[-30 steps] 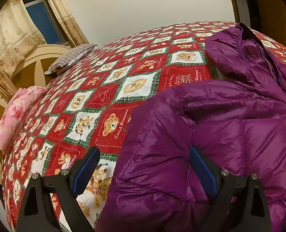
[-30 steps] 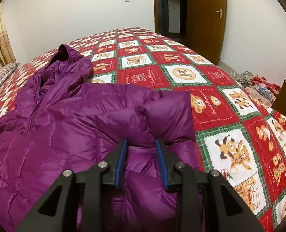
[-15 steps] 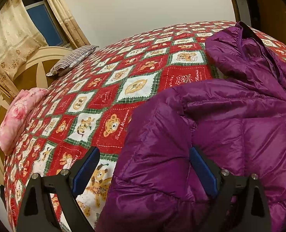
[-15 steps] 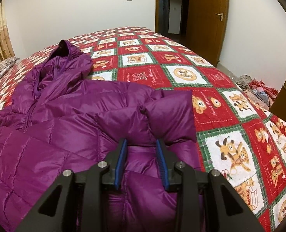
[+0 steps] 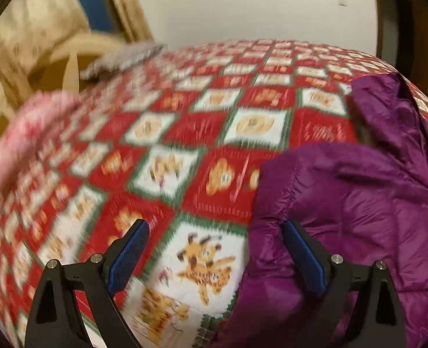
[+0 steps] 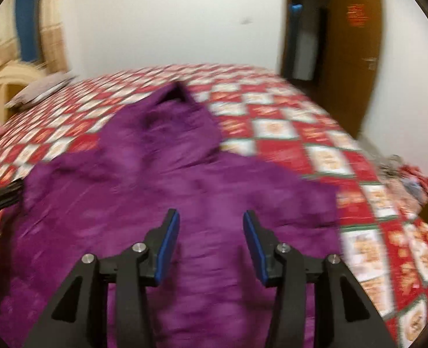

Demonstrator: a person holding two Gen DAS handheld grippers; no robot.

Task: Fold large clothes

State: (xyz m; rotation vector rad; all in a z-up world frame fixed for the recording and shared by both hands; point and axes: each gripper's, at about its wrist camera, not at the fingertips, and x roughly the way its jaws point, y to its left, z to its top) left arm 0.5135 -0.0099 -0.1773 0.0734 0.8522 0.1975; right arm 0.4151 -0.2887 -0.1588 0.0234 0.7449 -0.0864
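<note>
A purple hooded puffer jacket (image 6: 185,179) lies on the bed with its hood pointing away and both sleeves folded in over the body. It also shows at the right of the left wrist view (image 5: 358,203). My right gripper (image 6: 211,243) is open and empty, raised above the jacket's lower body. My left gripper (image 5: 214,255) is wide open and empty over the quilt at the jacket's left edge; its right finger (image 5: 303,252) is at the folded sleeve. Both views are motion-blurred.
The bed is covered by a red, white and green bear-print quilt (image 5: 185,133). A pink blanket (image 5: 31,133) and a striped pillow (image 5: 121,58) lie by the curved headboard. A wooden door (image 6: 355,55) stands at the far right, with clutter on the floor (image 6: 402,174).
My right gripper opened, let go of the jacket fold and rose and drew back. My left gripper shifted left off the jacket, staying open. Both cameras now blur from motion.
</note>
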